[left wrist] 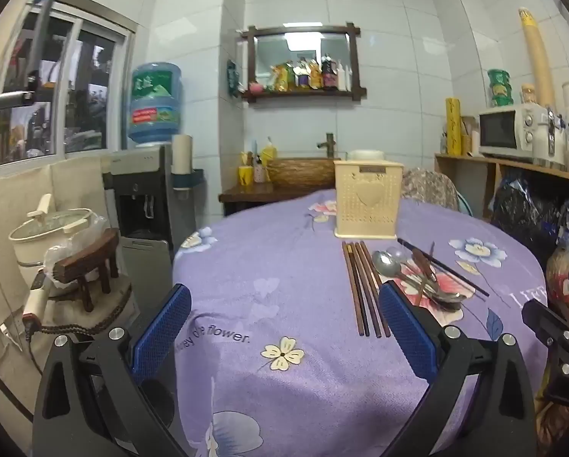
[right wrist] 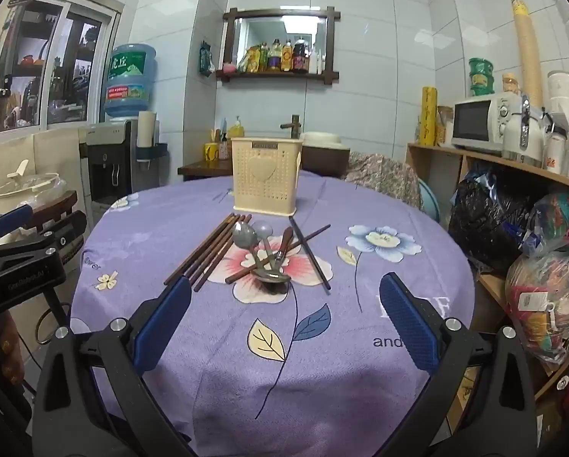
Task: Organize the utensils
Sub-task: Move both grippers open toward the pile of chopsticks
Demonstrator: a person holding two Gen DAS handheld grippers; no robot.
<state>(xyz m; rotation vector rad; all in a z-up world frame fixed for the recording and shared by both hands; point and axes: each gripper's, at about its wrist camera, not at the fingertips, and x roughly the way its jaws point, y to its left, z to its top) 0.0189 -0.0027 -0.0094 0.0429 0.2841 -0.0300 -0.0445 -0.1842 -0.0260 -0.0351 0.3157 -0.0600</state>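
Note:
A cream perforated utensil holder (left wrist: 367,200) (right wrist: 266,175) stands upright at the far side of the round table. In front of it lie several brown chopsticks (left wrist: 362,285) (right wrist: 208,251) side by side, a pile of metal spoons (left wrist: 406,272) (right wrist: 263,247), and a dark chopstick (left wrist: 442,266) (right wrist: 309,253). My left gripper (left wrist: 284,327) is open and empty above the near left part of the table. My right gripper (right wrist: 284,323) is open and empty above the near edge, short of the spoons. The right gripper's body shows at the right edge of the left wrist view (left wrist: 558,339).
The table wears a purple flowered cloth (left wrist: 276,285) (right wrist: 360,335). A water dispenser (left wrist: 147,190) and a pot (left wrist: 52,228) stand to the left. A shelf with a microwave (right wrist: 478,122) and bags (right wrist: 551,297) is at the right. A chair back (right wrist: 383,175) sits behind the table.

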